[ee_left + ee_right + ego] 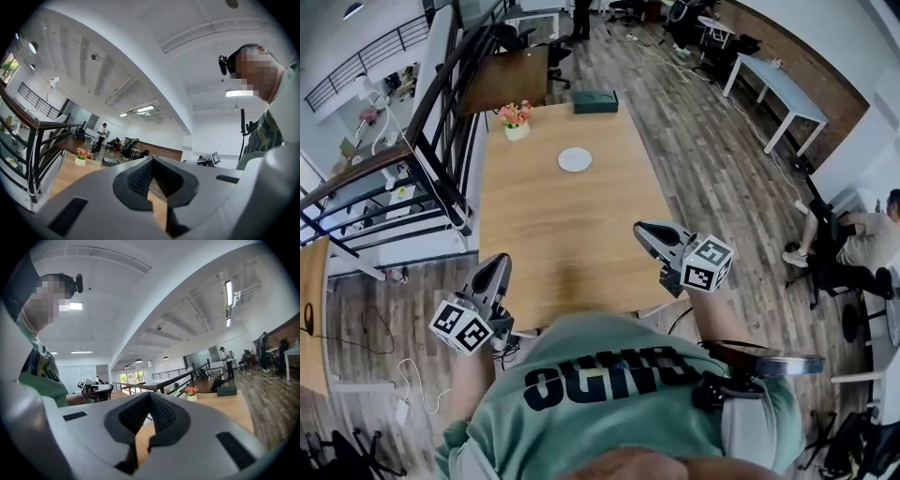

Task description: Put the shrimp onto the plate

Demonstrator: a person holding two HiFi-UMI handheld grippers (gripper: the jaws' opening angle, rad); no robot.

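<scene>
A small white plate [575, 159] lies on the far half of the long wooden table [567, 244]. No shrimp shows in any view. My left gripper [501, 260] hangs off the table's near left corner, its jaws together and nothing between them [152, 159]. My right gripper [639, 228] is over the table's near right edge, jaws also closed and empty [150, 394]. Both point level toward the far end of the table. The right gripper view also catches the left gripper [96, 390] off to its left.
A pot of pink flowers [516, 120] and a dark green box [595, 101] stand at the table's far end. A dark railing [441, 141] runs along the left. A person sits on a chair [853, 244] at the right, near a blue table [778, 80].
</scene>
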